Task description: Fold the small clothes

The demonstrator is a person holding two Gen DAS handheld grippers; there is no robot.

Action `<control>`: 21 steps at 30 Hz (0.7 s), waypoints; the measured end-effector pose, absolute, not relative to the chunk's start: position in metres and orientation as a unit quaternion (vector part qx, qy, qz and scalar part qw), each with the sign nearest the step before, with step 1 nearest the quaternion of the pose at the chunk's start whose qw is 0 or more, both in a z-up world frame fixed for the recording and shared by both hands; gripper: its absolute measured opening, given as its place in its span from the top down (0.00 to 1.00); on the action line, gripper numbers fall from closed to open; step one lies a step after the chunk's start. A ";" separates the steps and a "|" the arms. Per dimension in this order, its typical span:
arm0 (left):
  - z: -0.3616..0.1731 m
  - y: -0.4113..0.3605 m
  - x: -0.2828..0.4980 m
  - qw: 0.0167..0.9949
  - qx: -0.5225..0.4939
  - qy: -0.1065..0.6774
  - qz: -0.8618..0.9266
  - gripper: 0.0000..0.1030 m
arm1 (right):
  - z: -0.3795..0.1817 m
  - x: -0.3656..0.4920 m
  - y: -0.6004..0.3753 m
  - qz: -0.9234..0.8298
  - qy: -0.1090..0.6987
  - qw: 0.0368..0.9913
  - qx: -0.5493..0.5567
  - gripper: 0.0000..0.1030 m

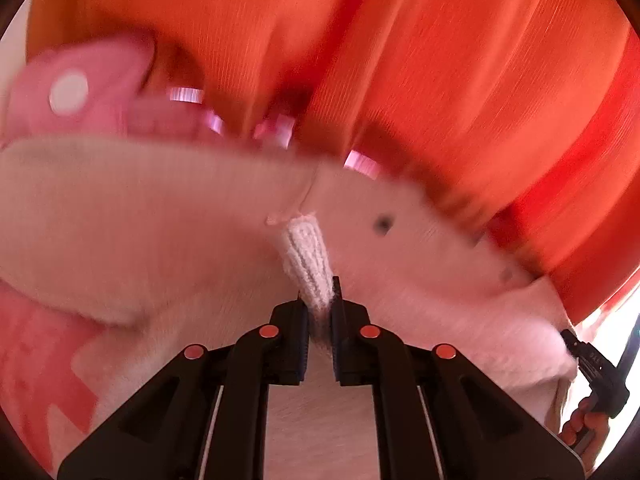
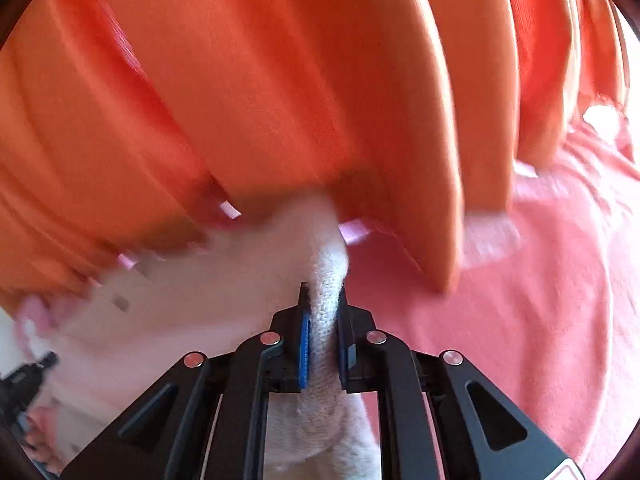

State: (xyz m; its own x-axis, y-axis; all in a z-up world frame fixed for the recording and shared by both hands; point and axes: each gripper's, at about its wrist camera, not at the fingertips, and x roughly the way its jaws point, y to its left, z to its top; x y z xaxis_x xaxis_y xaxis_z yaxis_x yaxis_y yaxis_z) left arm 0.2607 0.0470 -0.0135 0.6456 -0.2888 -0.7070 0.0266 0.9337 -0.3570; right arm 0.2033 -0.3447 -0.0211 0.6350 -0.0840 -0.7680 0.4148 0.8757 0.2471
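A small white knitted garment [image 1: 160, 208] with dark buttons is stretched between both grippers, lifted and blurred by motion. My left gripper [image 1: 319, 300] is shut on a bunched edge of it. My right gripper [image 2: 323, 308] is shut on another bunched edge of the white garment [image 2: 326, 276]. The right gripper shows at the far right of the left wrist view [image 1: 592, 364], and the left gripper at the far left of the right wrist view [image 2: 28, 372].
An orange pleated curtain [image 1: 440, 60] fills the background in both views [image 2: 280, 80]. A pink cloth surface [image 2: 540, 300] lies below on the right. A pink item with a white dot [image 1: 80, 88] sits at the left.
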 end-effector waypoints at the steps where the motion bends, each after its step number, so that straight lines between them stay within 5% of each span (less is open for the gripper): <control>1: -0.027 0.045 0.263 0.885 -0.158 0.430 -0.082 0.92 | -0.037 0.205 -0.346 -0.146 0.427 0.867 0.210 0.90; 7: -0.036 0.047 0.257 0.882 -0.167 0.434 -0.076 0.92 | -0.003 0.196 -0.339 -0.143 0.386 0.888 0.207 0.90; 11: -0.043 0.050 0.250 0.880 -0.173 0.436 -0.079 0.90 | -0.034 0.204 -0.336 -0.163 0.444 0.859 0.195 0.87; 17: -0.044 0.047 0.243 0.882 -0.174 0.432 -0.078 0.90 | 0.021 0.197 -0.279 -0.155 0.403 0.897 0.098 0.82; 21: -0.047 0.048 0.240 0.886 -0.163 0.428 -0.075 0.90 | -0.030 0.214 -0.261 -0.139 0.480 0.863 0.072 0.85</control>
